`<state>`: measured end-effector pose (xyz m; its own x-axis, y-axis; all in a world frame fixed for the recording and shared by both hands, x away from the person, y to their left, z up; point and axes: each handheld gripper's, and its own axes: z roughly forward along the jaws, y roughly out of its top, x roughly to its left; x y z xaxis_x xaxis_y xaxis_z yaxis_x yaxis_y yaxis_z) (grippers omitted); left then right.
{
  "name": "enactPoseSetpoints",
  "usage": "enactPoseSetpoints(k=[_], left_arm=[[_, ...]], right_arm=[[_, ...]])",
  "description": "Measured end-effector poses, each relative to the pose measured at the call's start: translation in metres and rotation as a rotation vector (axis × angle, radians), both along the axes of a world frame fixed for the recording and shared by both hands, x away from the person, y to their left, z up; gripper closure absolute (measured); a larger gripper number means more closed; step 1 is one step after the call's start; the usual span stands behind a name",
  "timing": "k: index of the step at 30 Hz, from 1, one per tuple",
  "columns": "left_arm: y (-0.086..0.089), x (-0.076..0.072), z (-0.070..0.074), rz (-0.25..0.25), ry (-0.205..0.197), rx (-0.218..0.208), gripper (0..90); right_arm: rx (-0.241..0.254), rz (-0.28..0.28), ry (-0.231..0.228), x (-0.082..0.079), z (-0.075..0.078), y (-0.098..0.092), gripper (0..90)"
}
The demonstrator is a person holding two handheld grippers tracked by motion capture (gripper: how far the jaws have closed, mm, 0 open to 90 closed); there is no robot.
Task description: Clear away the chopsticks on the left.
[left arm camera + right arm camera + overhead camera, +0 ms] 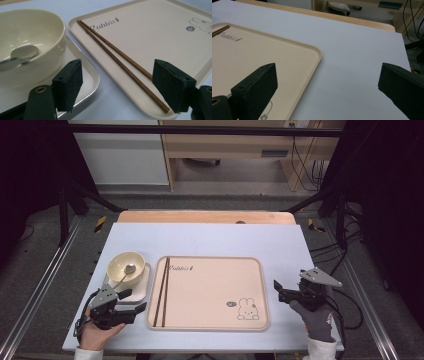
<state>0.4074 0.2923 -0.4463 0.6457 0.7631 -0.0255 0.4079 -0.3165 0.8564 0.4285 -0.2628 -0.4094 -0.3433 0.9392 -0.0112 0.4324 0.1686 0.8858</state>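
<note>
A beige tray (210,285) with a rabbit print lies mid-table. A pair of brown chopsticks (163,292) rests along its left side. Left of it, a cream bowl (126,261) with a metal spoon (125,272) inside stands on a small white tray (143,287). My left gripper (136,299) is open at the near corner of that small tray. In the left gripper view its jaws (120,86) are wide apart and hold nothing, with the chopsticks (120,56) and bowl (37,37) just ahead. My right gripper (279,291) is open beside the tray's right edge, empty (324,85).
The pale blue table top (352,45) stretches to a wooden far edge (205,216). Black frame posts stand at both sides, and cables hang off the right. A gloved hand (317,320) holds the right gripper.
</note>
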Motion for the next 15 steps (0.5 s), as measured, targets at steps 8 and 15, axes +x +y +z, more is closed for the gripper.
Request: enactPoseSetpoints(k=[8, 15], left_arm=[[0.014, -0.002, -0.001, 0.011, 0.011, 0.036, 22.3], [0.031, -0.006, 0.004, 0.051, -0.007, -0.006, 20.6]], right_arm=[[-0.003, -0.003, -0.001, 0.0, 0.0, 0.0, 2.7], [-0.005, -0.004, 0.003, 0.002, -0.002, 0.001, 2.6]])
